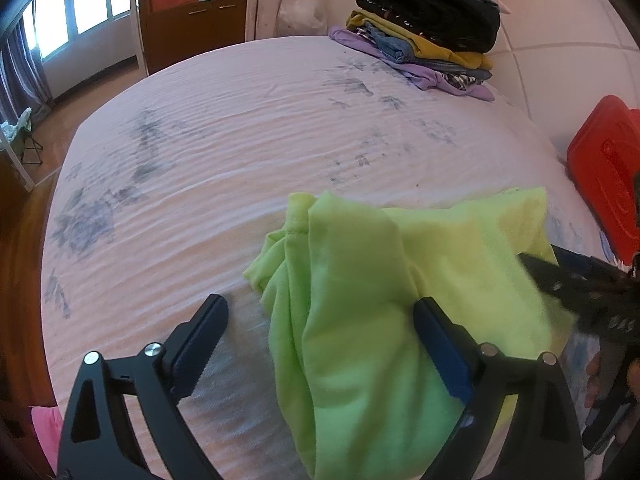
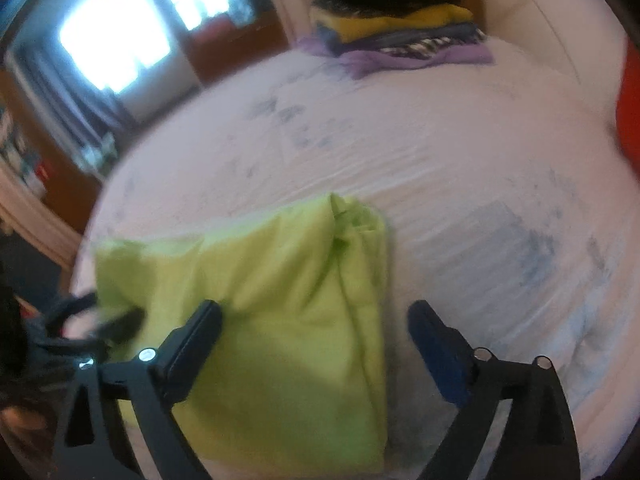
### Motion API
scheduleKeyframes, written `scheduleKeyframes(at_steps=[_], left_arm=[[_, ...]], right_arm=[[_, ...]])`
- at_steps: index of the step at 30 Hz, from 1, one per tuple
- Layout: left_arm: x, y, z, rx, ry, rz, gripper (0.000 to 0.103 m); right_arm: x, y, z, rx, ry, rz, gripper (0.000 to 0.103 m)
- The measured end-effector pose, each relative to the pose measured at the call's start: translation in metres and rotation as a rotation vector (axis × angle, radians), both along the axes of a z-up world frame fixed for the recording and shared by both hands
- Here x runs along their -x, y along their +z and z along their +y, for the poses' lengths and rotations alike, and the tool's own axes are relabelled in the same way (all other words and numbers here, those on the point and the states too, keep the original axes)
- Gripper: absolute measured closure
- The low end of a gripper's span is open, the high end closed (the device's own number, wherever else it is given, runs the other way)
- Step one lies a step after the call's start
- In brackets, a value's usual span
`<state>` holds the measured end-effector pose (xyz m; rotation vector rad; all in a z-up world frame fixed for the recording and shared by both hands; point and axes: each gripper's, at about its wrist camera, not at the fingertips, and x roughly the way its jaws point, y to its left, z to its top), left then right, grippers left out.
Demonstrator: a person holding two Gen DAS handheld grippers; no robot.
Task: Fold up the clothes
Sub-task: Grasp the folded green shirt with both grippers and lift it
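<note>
- On the near part of the bed (image 1: 224, 120), a lime-green garment (image 1: 360, 300) lies doubled over itself, thick folds bunched along one side. It sits close to the person, probably so both tools can reach it.
- Left tongs (image 1: 320, 320) stand wide open, the garment passing between the fingers, nothing pinched.
- Right tongs (image 2: 314, 320) are also spread apart above the cloth, one finger over the green fabric, the other over bare sheet. This view is blurred, so contact cannot be told.
- Whether the garment is half folded or finished and awaiting a move to the pile, the pictures do not settle.
- A stack of folded clothes (image 1: 428, 28) sits at the far corner by the headboard, apparently kept clear of the working area.
- A pale pink sheet with a faded grey print covers the bed; a red case (image 1: 604, 168) lies at its edge, with wood floor, cabinet and bright windows beyond.
</note>
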<state>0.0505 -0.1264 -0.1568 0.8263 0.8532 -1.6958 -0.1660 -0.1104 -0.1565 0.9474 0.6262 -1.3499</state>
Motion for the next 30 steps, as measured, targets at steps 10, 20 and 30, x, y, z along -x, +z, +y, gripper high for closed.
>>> scheduleKeyframes(at_steps=[10,20,30], left_arm=[[0.002,0.005,0.003,-0.031,-0.066,0.095,0.054],[0.007,0.008,0.010,-0.026,-0.119,0.116,0.080],[-0.013,0.066,0.036,0.075,-0.228,0.117,0.084]], right_arm=[[0.001,0.002,0.010,-0.048,-0.038,-0.119,0.074],[-0.015,0.006,0.011,-0.039,-0.091,-0.054,0.082],[-0.031,0.059,0.065,0.085,-0.168,-0.043,0.086]])
